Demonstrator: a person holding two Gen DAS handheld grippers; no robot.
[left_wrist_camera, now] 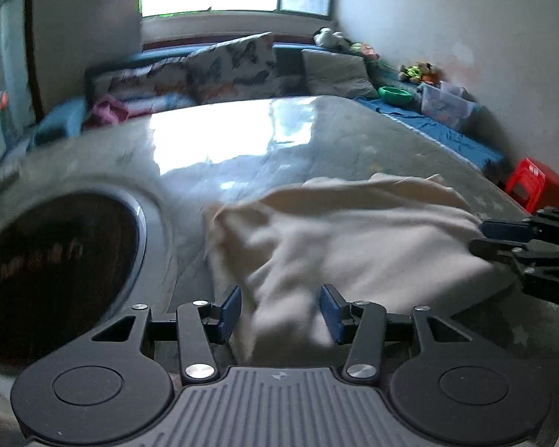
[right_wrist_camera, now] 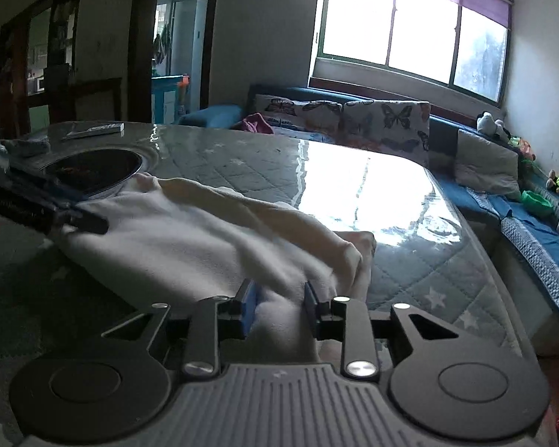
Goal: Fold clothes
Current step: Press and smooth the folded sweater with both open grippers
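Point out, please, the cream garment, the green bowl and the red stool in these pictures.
cream garment [left_wrist_camera: 354, 238]: left wrist view, on the bunched middle of the cloth.
green bowl [left_wrist_camera: 394, 94]: left wrist view, on its rim, on the blue bench.
red stool [left_wrist_camera: 536, 184]: left wrist view, on its near side face.

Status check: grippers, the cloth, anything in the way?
Left gripper and right gripper each straddle white cloth; grip unconfirmed. Cloth bunched on table. Nothing blocking.
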